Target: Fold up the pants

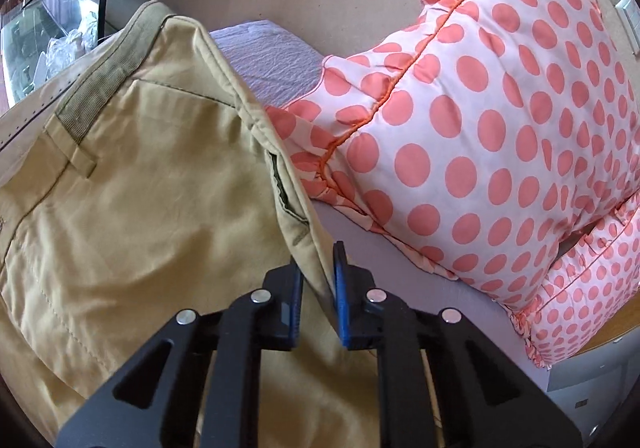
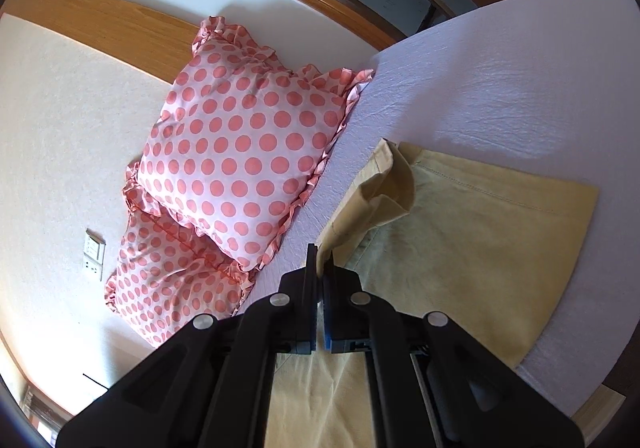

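1. The left gripper [image 1: 318, 280] has its jaws clenched on a folded side edge of the khaki pants [image 1: 132, 184]; the cloth runs up between the blue pads [image 1: 340, 288] and away from the camera.
2. In the left wrist view the gripped edge leads up and to the left towards the waistband [image 1: 96, 88], which sits at the far end of that view with a belt loop [image 1: 84, 164] below it. A side pocket opening [image 1: 280, 188] shows just above the jaws.
3. The right gripper [image 2: 320, 272] has its jaws shut tight on another edge of the pants [image 2: 460, 240], close to the leg ends.
4. In the right wrist view the hem [image 2: 480, 184] lies at the far end, with a stitched line across it, and the leg runs back from there towards the camera and under the gripper. One hem corner [image 2: 388, 176] is lifted and curled open, while the rest of the leg lies flat.
5. The pants rest on a bed covered by a pale lilac sheet [image 2: 500, 80], wrinkled in places.
6. Two pillows with coral polka dots and frilled edges, the upper pillow [image 2: 240, 152] and the lower pillow [image 2: 172, 280], lie at the bed's edge just beside the pants, one overlapping the other.
7. Beyond the pillows, a wall switch panel [image 2: 93, 256] sits on a cream wall, and a wooden trim [image 2: 100, 20] crosses above.
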Motion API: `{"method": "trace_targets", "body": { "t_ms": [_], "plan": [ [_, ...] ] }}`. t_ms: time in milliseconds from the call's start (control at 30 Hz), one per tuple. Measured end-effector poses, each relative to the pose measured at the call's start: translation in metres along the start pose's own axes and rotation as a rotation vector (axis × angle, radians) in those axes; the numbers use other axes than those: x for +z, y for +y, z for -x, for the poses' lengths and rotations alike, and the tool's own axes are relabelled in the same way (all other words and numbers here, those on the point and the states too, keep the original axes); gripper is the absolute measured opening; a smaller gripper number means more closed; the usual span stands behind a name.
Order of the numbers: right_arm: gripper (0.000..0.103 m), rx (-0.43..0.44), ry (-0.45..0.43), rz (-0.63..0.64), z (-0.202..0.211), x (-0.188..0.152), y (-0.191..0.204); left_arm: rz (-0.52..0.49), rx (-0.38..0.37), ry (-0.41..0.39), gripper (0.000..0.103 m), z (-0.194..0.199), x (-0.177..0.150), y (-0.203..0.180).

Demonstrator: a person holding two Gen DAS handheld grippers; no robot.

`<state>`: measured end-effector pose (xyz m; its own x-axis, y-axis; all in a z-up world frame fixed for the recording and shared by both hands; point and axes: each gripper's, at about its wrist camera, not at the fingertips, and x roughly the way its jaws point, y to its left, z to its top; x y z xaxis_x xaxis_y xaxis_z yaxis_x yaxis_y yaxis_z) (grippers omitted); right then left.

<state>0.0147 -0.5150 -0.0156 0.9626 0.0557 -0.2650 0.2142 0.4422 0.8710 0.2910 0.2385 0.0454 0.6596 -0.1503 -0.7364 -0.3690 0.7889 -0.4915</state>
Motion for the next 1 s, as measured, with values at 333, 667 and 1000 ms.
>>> {"method": "trace_targets", "body": {
  "t_ms": [333, 667, 1000],
  "plan": [
    [0.002, -0.102, -0.06, 0.0, 0.034, 0.01, -0.028, -0.141, -0.06, -0.235, 0.013, 0.187, -0.156, 0.066],
    [0.002, -0.237, -0.041, 0.003, 0.044, 0.0, -0.051, -0.043, -0.05, -0.198, 0.014, 0.197, -0.241, 0.128],
    [0.066, -0.458, -0.149, 0.128, 0.061, -0.004, -0.036, 0.012, -0.047, -0.372, 0.061, 0.235, -0.248, 0.148]
  ]
}}
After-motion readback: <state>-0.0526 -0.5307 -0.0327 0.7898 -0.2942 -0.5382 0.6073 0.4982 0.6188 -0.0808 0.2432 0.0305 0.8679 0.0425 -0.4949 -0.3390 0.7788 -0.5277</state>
